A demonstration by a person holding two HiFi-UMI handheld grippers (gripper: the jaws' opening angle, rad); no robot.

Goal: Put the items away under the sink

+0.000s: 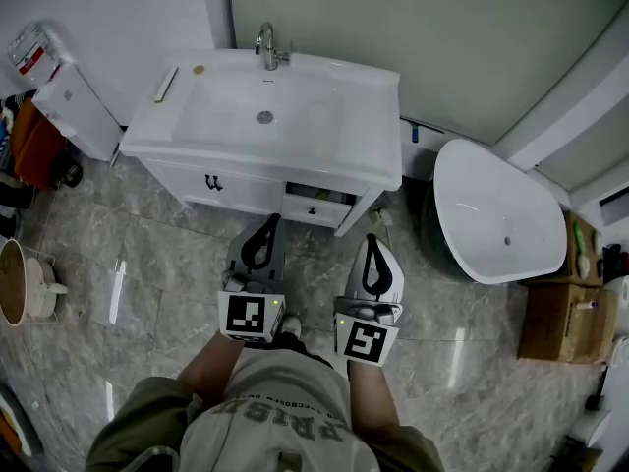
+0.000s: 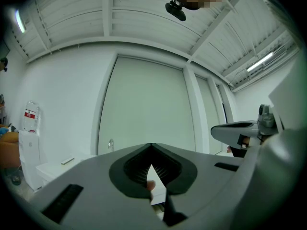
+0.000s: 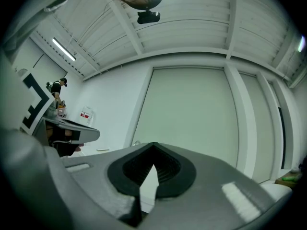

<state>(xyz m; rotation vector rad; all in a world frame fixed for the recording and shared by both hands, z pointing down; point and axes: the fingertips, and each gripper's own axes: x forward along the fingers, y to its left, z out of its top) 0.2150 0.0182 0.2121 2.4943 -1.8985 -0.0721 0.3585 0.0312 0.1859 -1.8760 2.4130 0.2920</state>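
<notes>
marble floor [image 1: 147, 283] w/ sink vanity [image 1: 162, 116]; on vanity top: flat white bar [image 1: 166, 84], small round disc [image 1: 199, 69]

Floor [image 1: 147, 264]: glossy grey marble-pattern tile showing light reflections. Rear wall [image 1: 118, 8] white, adjoining a large pale green panel [image 1: 423, 37]. White oval tub [image 1: 496, 214] at right, cardboard box [image 1: 555, 323] just beside it. Ceiling [image 3: 192, 28] white, slatted; strip light [image 3: 63, 49] lit.

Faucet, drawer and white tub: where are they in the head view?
faucet [image 1: 267, 49]: head view, on its chrome spout.
drawer [image 1: 316, 208]: head view, on its white front.
white tub [image 1: 482, 200]: head view, on its bare inner wall.
</notes>
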